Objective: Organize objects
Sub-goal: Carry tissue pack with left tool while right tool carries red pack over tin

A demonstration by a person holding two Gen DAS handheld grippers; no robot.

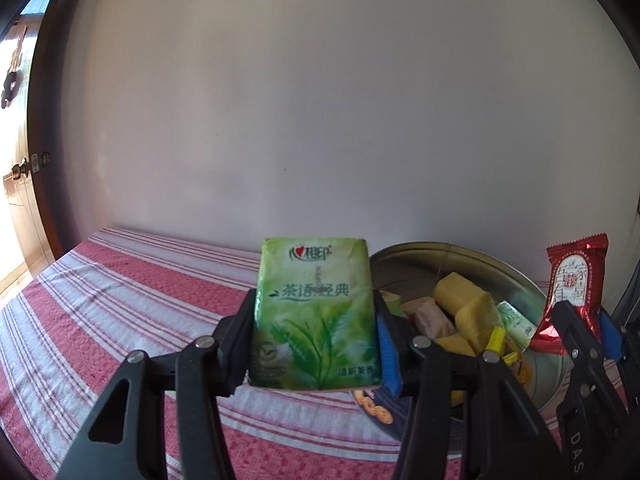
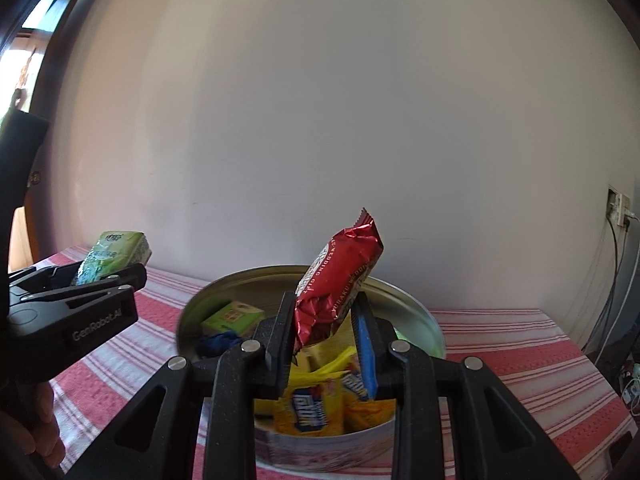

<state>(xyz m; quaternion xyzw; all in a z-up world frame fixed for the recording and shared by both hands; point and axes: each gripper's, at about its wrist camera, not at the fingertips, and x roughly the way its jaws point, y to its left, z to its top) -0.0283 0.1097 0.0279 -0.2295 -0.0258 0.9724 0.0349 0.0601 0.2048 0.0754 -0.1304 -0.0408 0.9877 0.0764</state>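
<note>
The left gripper (image 1: 316, 344) is clamped on a soft green tissue pack (image 1: 316, 316), a squishy plastic-wrapped rectangle with tea-leaf print, held upright above the tablecloth (image 1: 120, 304). Its black fingers press both long sides of the pack, and one has a blue pad.

The right gripper (image 2: 326, 344) has its fingers closed on the lower end of a crinkly red foil snack packet (image 2: 340, 280), which tilts up and to the right over the round metal tin (image 2: 420, 316). The packet's sawtooth-sealed top edge points at the wall.

The tin is shiny, shallow and round-rimmed, and pretty full: yellow wrapped blocks (image 1: 460, 296), a small green box (image 2: 234, 316) and yellow biscuit bags (image 2: 308, 408) are piled inside. It sits on a red-and-white striped woven cloth close to the plain white wall (image 1: 320, 100).

There's open cloth to the left of the tin; on the right, cables (image 2: 612, 288) hang past the table edge.
</note>
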